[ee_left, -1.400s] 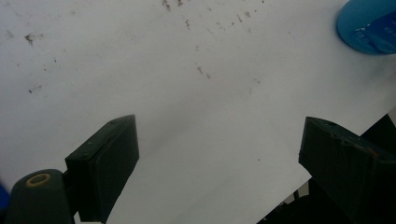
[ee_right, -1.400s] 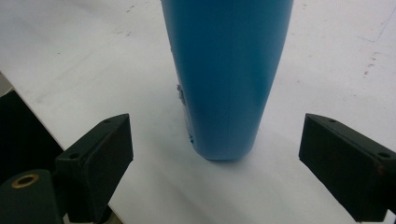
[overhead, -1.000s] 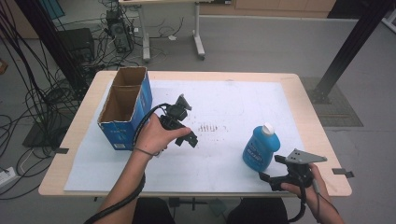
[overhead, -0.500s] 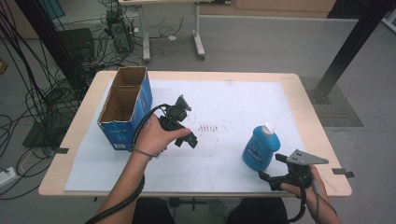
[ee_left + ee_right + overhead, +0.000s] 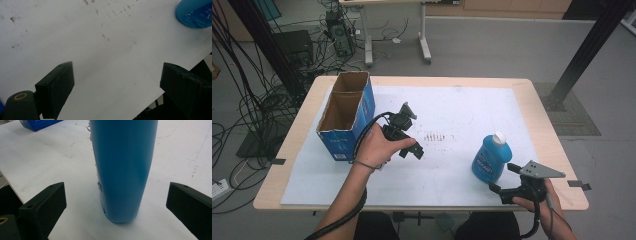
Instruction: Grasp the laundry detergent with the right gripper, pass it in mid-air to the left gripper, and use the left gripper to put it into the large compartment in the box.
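Overall, the room is a workshop floor of grey concrete, with cable bundles at the left, a second desk frame beyond and a black post at the right. The counter [image 5: 542,107] is a pale wooden top covered almost wholly by a white sheet [image 5: 472,107], smooth, flat and marked by faint scuffs near its middle. A blue cardboard box [image 5: 346,116], open at the top with two compartments, stands at the left of the sheet.

The blue bottle [image 5: 490,159] stands upright at the right front of the sheet, white cap on, label facing left. Judged from its form, it is rigid moulded plastic with a glossy, likely slippery wall, of moderate weight if filled, and not fragile. Its body is a flattened oval in section. The sound hold is across the mid-body on the two broad faces, below the shoulder, where the walls run near parallel. A hold at the neck or cap risks tipping.

The right gripper [image 5: 504,181] sits just beside the bottle at the counter's front edge. Its jaws have just been opening and now stand wide on either side of the bottle [image 5: 123,170], apart from it. The left gripper [image 5: 412,136], at mid-sheet by the box, is open and holds nothing.
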{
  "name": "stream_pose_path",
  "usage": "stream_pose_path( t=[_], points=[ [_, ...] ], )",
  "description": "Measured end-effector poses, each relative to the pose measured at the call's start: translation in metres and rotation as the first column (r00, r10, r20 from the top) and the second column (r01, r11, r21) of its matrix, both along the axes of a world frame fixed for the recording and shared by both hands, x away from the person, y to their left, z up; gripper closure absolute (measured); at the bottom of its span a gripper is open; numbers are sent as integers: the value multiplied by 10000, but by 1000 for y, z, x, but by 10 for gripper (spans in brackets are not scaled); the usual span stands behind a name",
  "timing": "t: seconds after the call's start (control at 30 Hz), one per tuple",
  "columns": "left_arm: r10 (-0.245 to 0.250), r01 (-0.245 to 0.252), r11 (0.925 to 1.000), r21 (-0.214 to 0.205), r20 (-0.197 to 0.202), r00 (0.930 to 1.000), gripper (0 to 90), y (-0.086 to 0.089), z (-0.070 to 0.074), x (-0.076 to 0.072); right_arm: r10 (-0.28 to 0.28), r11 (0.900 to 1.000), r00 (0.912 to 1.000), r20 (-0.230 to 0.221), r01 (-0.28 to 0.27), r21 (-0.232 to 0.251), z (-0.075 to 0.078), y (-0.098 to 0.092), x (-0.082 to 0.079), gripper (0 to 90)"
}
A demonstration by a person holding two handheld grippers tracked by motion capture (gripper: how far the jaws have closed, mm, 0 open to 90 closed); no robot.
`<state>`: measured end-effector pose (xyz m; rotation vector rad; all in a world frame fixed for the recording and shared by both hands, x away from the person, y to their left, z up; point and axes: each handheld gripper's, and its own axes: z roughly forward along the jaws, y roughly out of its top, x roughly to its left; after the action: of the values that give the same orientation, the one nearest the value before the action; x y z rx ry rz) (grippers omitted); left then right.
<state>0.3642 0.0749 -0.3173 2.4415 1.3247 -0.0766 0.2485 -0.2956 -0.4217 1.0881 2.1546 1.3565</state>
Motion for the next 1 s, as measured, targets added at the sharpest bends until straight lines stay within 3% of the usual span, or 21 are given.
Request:
stream_pose_path(
  t=[0.47,1.0],
  points=[
    [70,-70,9999,-82,40,10000,125,3,1,-2,-168,9995,9978,635,151,268,0,3,0,21],
    [155,-152,9997,-201,128,9998,125,7,2,-5,-244,9995,9934,1124,221,222,-2,9,0,21]
  ],
)
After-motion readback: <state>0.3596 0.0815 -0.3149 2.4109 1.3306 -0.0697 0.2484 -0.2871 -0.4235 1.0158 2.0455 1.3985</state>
